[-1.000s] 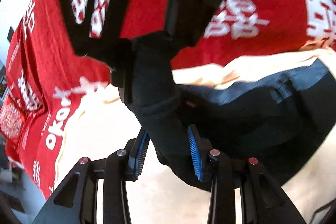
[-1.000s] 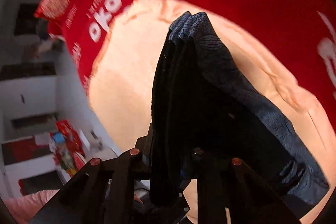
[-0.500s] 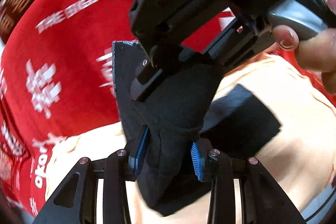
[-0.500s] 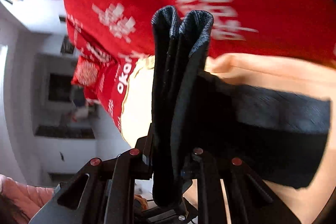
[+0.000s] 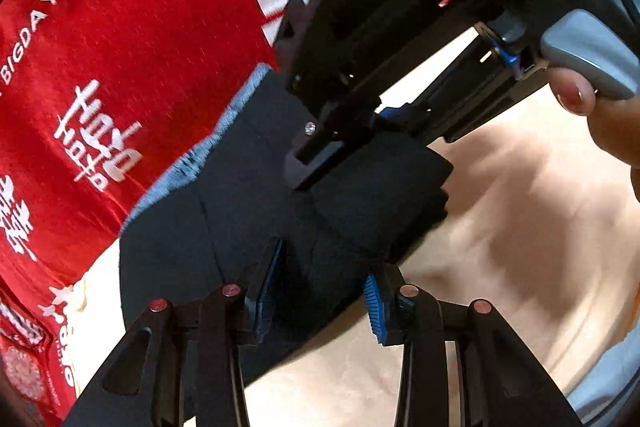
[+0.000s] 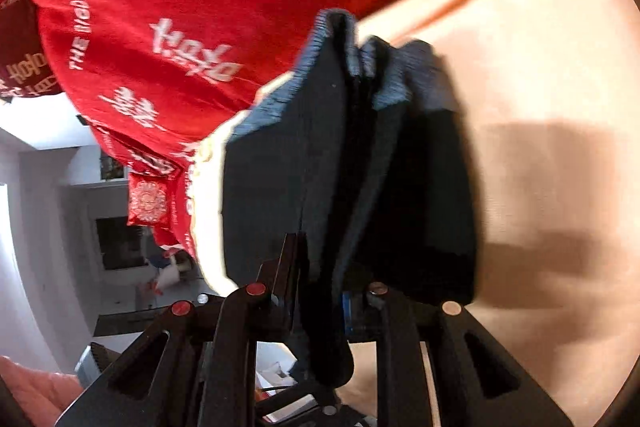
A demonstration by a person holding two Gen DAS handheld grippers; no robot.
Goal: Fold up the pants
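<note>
Dark blue pants [image 5: 224,223], folded into several layers, hang over a cream sheet [image 5: 520,227]. My left gripper [image 5: 320,287] is shut on a thick bunch of the fabric; its blue pads [image 5: 372,301] press both sides. In the same view the right gripper [image 5: 352,143] comes in from the upper right, held by a hand [image 5: 600,123], clamped on the pants just beyond. The right wrist view shows the right gripper [image 6: 324,303] shut on the pants [image 6: 360,167], whose folded edges stand upright with a lighter hem [image 6: 332,39] at the top.
A red blanket with white lettering [image 5: 120,67] covers the bed beyond the cream sheet [image 6: 540,67]. In the right wrist view a red cushion [image 6: 148,203] and room furniture [image 6: 120,243] lie at the left, past the bed's edge.
Both grippers swung sideways across the bed with the pants held. The trailing fabric has gathered into a compact bundle, and the right gripper now sits closer to the left one.
</note>
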